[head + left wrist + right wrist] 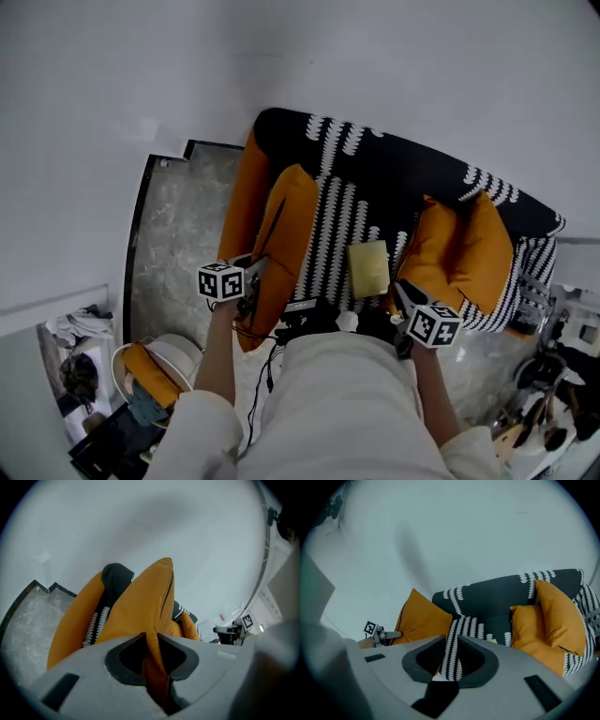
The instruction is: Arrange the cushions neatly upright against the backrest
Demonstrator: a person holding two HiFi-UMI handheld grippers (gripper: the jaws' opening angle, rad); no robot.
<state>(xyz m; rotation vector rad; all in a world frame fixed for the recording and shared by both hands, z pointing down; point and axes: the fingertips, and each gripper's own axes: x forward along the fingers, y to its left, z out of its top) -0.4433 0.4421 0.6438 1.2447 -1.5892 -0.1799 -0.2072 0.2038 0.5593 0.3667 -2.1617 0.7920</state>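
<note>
- While a person stands at the front edge of a black-and-white patterned sofa point(375, 178), the left gripper point(261, 267) is clamped on the edge of an orange cushion point(286, 234); the left gripper view shows the orange fabric pinched between the closed jaws.
- That cushion stands on edge at the sofa's left end, just beside the orange armrest point(246, 197), its far tip rising in front of the dark backrest point(112, 576).
- At the seat's front edge toward the right, the right gripper point(401, 289) has its jaws narrowly apart; the right gripper view shows only the striped seat point(457, 630) through the gap, with nothing gripped.
- Two more orange cushions sit in the sofa's right corner: a smaller cushion point(436, 248) in front and a larger cushion point(483, 248) behind it, both leaning toward the backrest and the right armrest.
- A pale yellow square point(368, 267) lies flat near the middle of the seat, between the left-hand cushion and the right-hand pair.
- Grey marbled floor point(178, 234) shows to the left of the sofa, below a plain pale wall point(375, 56).
</note>
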